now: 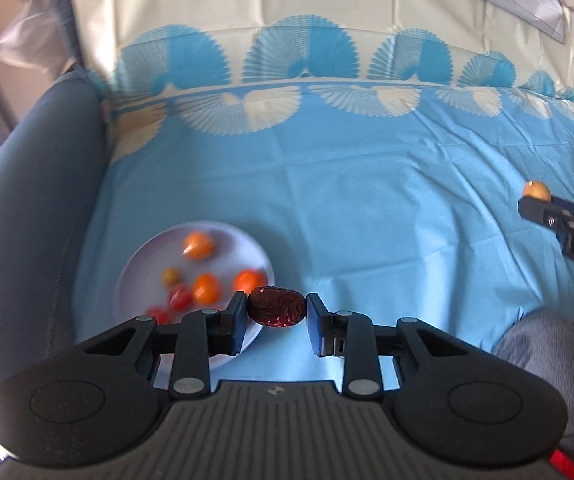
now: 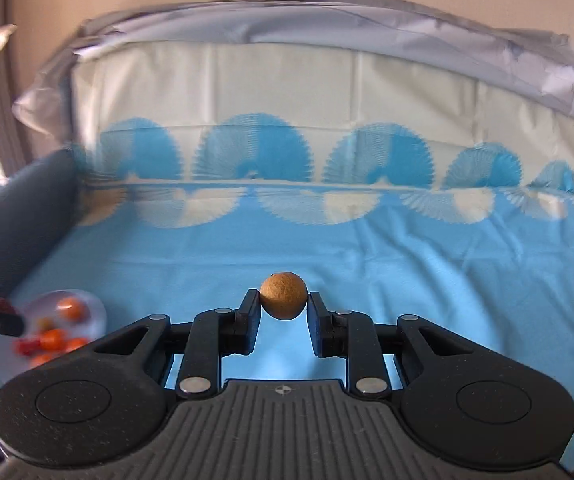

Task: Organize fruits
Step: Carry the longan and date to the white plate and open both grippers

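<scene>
Two fruits are in my grip at once, one per gripper. On my left gripper (image 1: 278,307) the fingers are clamped on a dark red wrinkled date (image 1: 277,306), which sits lengthwise right between the fingertips, each end pressed against a pad; it hangs at the near right edge of the white plate (image 1: 143,264), partly over the rim and partly over the blue tablecloth (image 1: 367,208). I see the plate's load clearly from this wrist: one orange fruit (image 1: 199,245) toward the far side, two more orange ones (image 1: 206,289) nearer my fingers, a small yellowish-green one (image 1: 171,276) to their left, and some red pieces (image 1: 179,297) at the near left, one partly hidden by my left finger.

My right gripper (image 2: 283,300) is closed on a round tan-brown fruit (image 2: 283,295), a smooth ball caught at the very tips of the fingers, with its upper part standing above them. It hangs over bare blue cloth, well apart from the plate (image 2: 95,308), which shows blurred at the far left of the right wrist view with orange and red fruit on it. From the left wrist I also see that right gripper (image 1: 537,204) at the right edge, the tan fruit (image 1: 535,190) at its tip.

Behind the cloth rises a cream backrest with blue fan patterns (image 2: 247,152)
</scene>
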Available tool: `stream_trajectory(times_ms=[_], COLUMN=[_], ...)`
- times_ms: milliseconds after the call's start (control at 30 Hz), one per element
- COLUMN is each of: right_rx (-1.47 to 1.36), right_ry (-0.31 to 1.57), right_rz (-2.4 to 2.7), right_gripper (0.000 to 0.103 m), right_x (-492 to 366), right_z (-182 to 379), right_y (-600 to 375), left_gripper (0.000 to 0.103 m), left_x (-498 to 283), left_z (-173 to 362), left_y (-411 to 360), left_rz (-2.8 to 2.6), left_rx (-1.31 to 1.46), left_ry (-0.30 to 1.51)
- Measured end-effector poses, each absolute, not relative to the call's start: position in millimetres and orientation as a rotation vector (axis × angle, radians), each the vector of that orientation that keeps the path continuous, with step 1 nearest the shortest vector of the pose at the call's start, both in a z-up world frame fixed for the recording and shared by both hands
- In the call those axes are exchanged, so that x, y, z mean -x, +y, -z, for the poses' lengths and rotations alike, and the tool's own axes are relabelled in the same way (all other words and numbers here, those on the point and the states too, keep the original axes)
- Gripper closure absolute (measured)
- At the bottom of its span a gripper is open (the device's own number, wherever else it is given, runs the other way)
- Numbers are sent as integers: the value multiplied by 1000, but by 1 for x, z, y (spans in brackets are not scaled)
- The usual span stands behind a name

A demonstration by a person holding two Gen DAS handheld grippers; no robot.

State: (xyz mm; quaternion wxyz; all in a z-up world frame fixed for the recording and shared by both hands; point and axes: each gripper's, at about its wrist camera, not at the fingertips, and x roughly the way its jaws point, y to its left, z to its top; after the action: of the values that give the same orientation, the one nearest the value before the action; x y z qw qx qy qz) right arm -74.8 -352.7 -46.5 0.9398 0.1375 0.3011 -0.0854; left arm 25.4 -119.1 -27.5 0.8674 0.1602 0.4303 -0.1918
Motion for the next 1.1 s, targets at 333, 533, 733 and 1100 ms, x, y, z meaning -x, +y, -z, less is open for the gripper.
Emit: stream_trajectory(times_ms=[333, 533, 733, 1100], right_rx=[-248, -175, -126, -97], right_ry=[651, 647, 628, 642], right_rz=[-83, -101, -113, -121], right_gripper=[77, 77, 77, 77], right_x=[135, 154, 164, 162], right_z=[5, -8, -17, -16], right_y=[-216, -187, -171, -163], left_gripper=[69, 69, 69, 69], left_x=[42, 66, 80, 79], left_z=[-4, -12, -18, -13], left_y=[-25, -4, 7, 11], left_rz=[293, 293, 301, 302], left_rx=[-252, -227, -209, -202], left_ry=[879, 844, 813, 827])
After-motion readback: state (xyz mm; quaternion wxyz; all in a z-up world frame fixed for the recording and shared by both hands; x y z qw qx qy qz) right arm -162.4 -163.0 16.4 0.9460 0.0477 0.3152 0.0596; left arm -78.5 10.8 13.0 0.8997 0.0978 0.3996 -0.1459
